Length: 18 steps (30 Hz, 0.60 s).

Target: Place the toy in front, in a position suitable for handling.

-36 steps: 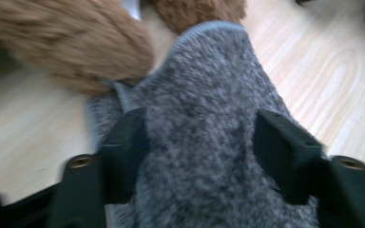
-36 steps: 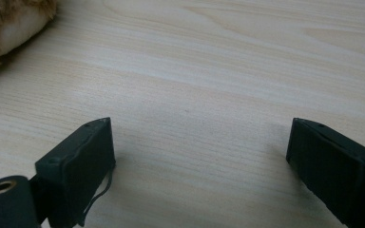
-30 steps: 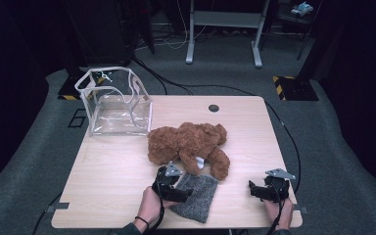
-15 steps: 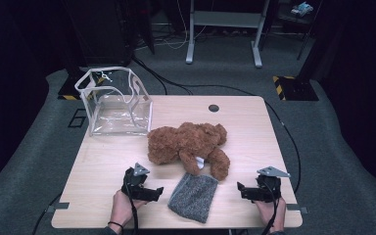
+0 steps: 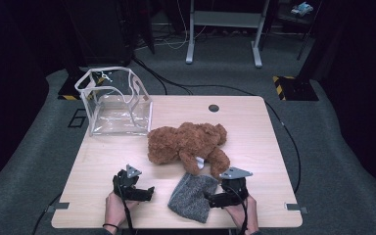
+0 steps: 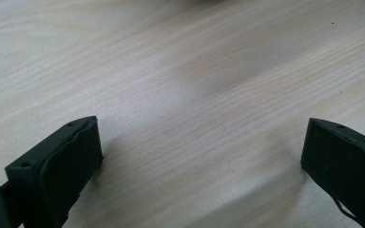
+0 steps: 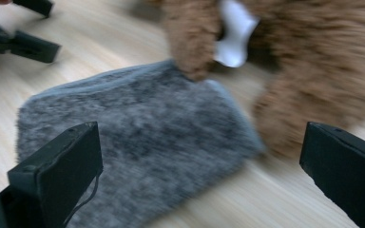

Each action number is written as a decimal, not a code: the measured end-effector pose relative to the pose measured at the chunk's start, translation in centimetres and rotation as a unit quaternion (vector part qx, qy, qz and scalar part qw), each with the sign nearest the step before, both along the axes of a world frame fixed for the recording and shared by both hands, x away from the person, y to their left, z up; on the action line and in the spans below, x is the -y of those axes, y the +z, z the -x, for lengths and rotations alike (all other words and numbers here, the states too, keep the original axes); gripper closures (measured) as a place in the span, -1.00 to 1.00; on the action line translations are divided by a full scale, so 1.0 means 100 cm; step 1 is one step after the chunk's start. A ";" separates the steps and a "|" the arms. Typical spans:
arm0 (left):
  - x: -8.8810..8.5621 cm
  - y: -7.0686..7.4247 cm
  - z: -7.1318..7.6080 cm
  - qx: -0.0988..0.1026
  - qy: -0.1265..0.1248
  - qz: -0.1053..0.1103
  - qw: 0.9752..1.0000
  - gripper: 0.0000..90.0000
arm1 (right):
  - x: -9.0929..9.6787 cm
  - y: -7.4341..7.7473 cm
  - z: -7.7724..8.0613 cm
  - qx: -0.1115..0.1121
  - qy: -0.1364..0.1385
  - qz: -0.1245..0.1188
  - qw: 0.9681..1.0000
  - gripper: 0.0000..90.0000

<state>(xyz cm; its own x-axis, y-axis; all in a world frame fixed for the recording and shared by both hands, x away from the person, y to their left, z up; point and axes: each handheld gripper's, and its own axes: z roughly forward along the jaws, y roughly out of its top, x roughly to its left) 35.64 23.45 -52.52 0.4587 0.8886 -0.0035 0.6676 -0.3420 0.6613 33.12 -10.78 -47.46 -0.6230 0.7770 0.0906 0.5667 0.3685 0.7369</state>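
A grey knitted cloth lies flat near the table's front edge, its far corner touching a brown teddy bear that lies on its side. My left gripper rests left of the cloth, apart from it. Its jaws have just been opening and stand wide over bare wood, with nothing between them. My right gripper sits at the cloth's right edge, pointing left. Its jaws have also just been opening and stand wide. The cloth lies ahead of them, untouched by the pads, with the bear to the right.
A clear plastic bag with white trim stands open at the wooden table's far left corner. A dark round grommet sits near the far edge. A white tag hangs from the bear. Dark floor and cables surround the table.
The left gripper came off the grey cloth and moved left, leaving the cloth flat on the table. The right gripper slid left from the table's right side up to the cloth's edge.
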 end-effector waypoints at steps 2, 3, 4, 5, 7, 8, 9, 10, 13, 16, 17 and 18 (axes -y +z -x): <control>0.000 -0.002 0.000 0.008 0.002 0.000 1.000 -1.00 | -0.012 -0.002 0.000 -0.001 0.018 0.001 1.000 -0.98; 0.000 -0.002 0.000 0.010 0.001 0.001 1.000 -1.00 | -0.017 -0.003 0.001 0.002 0.024 0.005 1.000 -0.96; -0.001 -0.002 0.001 0.013 0.000 0.001 1.000 -1.00 | -0.023 -0.004 0.001 0.000 0.031 0.004 1.000 -0.94; -0.002 -0.003 0.001 0.017 -0.001 0.004 1.000 -1.00 | -0.028 -0.005 0.001 -0.002 0.041 0.008 0.999 -0.93; -0.004 -0.006 0.002 0.032 0.002 0.011 0.999 -1.00 | -0.037 -0.007 0.002 -0.003 0.048 0.012 0.999 -0.88; -0.005 -0.006 0.003 0.034 0.003 0.015 0.999 -1.00 | -0.040 -0.009 0.001 -0.005 0.054 0.017 0.998 -0.88; -0.004 -0.007 0.003 0.037 0.006 0.018 0.999 -1.00 | -0.042 -0.010 0.001 -0.007 0.055 0.021 0.998 -0.86; -0.004 -0.007 0.003 0.038 0.007 0.017 0.999 -1.00 | -0.044 -0.012 0.000 -0.007 0.058 0.023 0.998 -0.86; -0.005 -0.006 0.004 0.036 0.006 0.014 0.999 -1.00 | -0.046 -0.019 -0.001 -0.018 0.055 0.031 0.998 -0.80; -0.005 -0.007 0.004 0.036 0.006 0.015 0.999 -1.00 | -0.048 -0.026 -0.002 -0.018 0.052 0.040 0.998 -0.68; -0.004 -0.007 0.004 0.038 0.006 0.016 0.999 -1.00 | -0.048 -0.028 -0.001 -0.022 0.051 0.043 0.998 -0.63; -0.004 -0.007 0.004 0.037 0.006 0.016 0.999 -1.00 | -0.048 -0.030 -0.001 -0.019 0.057 0.052 0.997 -0.56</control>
